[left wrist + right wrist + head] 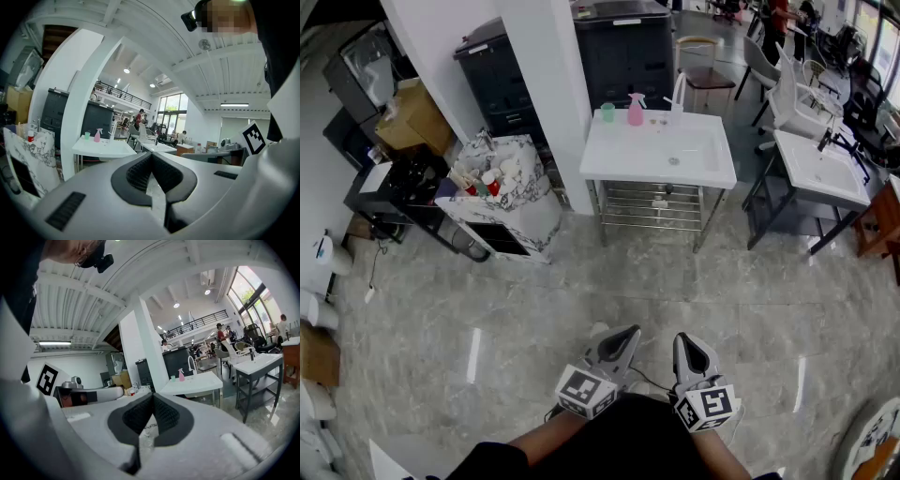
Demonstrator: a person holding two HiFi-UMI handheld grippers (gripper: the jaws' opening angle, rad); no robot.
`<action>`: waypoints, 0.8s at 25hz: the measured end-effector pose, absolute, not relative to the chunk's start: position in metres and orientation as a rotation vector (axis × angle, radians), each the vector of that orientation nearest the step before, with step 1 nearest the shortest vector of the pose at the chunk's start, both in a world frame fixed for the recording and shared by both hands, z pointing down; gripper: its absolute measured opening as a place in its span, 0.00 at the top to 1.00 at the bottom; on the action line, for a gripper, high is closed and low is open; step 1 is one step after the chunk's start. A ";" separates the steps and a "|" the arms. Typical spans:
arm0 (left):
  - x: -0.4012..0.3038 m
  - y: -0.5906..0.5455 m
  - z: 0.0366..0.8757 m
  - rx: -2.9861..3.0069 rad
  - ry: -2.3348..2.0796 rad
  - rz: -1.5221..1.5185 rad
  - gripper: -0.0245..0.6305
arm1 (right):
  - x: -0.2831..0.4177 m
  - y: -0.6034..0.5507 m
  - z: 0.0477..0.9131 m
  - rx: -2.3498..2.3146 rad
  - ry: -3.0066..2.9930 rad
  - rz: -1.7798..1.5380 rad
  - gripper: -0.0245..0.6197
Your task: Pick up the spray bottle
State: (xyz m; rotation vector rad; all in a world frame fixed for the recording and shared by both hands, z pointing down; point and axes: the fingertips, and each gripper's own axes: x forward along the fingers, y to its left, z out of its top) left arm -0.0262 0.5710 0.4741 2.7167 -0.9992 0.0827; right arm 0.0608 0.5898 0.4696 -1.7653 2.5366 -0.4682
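Observation:
A pink spray bottle [635,110] stands at the back of a white sink table [619,155], next to a green cup [607,112]. It shows small and far off in the left gripper view [97,135] and in the right gripper view [181,375]. Both grippers are held low near the person's body, far from the table. My left gripper [628,336] is shut with nothing between its jaws. My right gripper [685,344] is shut and empty too, close beside the left one.
A white pillar [553,84] rises left of the sink table. A marble-patterned cabinet [511,202] with small items on top stands further left. A second white sink table [820,173] and chairs are at the right. Grey tiled floor [609,272] lies between me and the tables.

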 end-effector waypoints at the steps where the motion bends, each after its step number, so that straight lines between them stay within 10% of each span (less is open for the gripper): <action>1: -0.025 0.566 0.479 2.716 -0.991 0.074 0.94 | 0.062 0.584 0.474 -1.774 2.538 -0.473 0.97; 20: -0.051 0.273 0.511 2.640 -0.876 0.096 0.94 | 0.038 0.299 0.501 -1.902 2.610 -0.593 0.96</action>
